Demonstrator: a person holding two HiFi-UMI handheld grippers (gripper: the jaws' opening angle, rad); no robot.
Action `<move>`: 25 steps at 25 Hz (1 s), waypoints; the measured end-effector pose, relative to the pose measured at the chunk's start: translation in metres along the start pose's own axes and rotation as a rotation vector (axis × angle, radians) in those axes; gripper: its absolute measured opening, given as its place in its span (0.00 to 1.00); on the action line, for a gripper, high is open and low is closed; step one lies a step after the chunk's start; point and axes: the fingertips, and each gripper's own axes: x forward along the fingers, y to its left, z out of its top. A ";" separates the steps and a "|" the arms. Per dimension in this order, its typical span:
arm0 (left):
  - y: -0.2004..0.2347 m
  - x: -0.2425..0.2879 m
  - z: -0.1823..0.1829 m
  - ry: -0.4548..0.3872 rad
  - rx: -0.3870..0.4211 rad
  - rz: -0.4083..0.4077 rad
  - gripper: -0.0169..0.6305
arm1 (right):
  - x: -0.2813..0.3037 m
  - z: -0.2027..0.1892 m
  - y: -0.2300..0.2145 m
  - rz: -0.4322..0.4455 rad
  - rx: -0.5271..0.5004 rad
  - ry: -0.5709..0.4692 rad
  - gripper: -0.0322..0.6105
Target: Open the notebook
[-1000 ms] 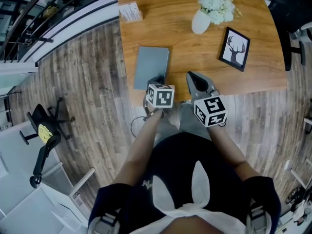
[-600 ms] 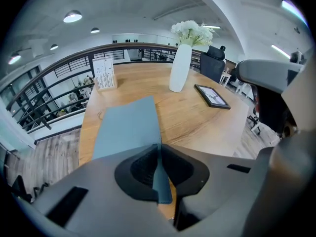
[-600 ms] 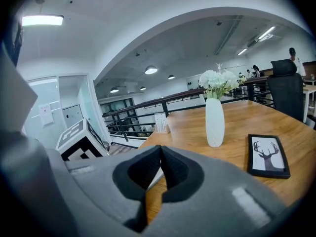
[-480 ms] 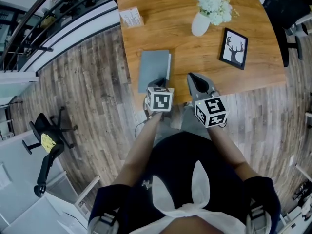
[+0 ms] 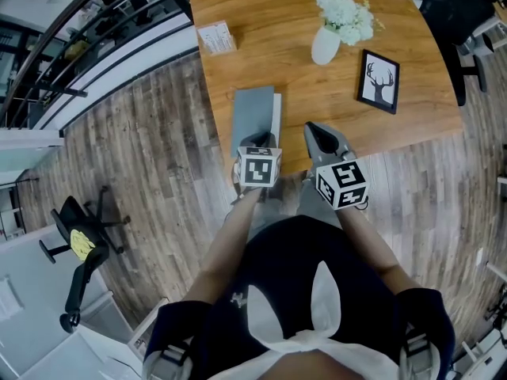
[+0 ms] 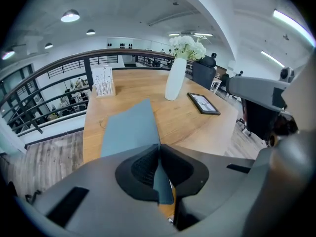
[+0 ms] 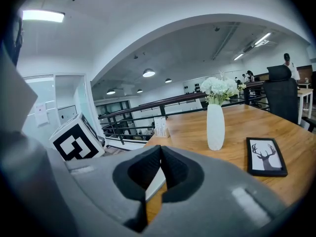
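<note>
Lying at tabletop [image 5: 301,77] near edge, left side: grey notebook [image 5: 255,109], cover [image 6: 131,130] tilted up, white pages showing along right. Left tongs [image 6: 159,157] closing, clenched on cover's near edge. Right tongs [image 7: 160,164] clenched, empty, just right of notebook. Vase [image 5: 325,44], framed picture [image 5: 378,80] farther back.

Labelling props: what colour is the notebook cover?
The notebook cover is plain grey-blue with no pattern; it shows best in the left gripper view.
</note>
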 end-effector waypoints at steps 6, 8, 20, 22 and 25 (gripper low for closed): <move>0.013 -0.009 0.006 -0.033 -0.018 -0.011 0.08 | -0.002 0.000 0.003 -0.023 -0.003 -0.002 0.05; 0.014 -0.013 0.008 -0.040 -0.012 -0.012 0.07 | -0.003 -0.001 0.005 -0.026 -0.003 -0.004 0.05; 0.026 -0.035 0.014 -0.077 -0.004 -0.019 0.07 | -0.008 0.001 0.018 -0.033 -0.023 -0.014 0.05; 0.028 -0.039 0.014 -0.085 -0.004 -0.017 0.07 | -0.009 0.002 0.021 -0.034 -0.026 -0.018 0.05; 0.031 -0.044 0.016 -0.101 0.000 -0.010 0.07 | -0.010 0.002 0.023 -0.039 -0.026 -0.019 0.05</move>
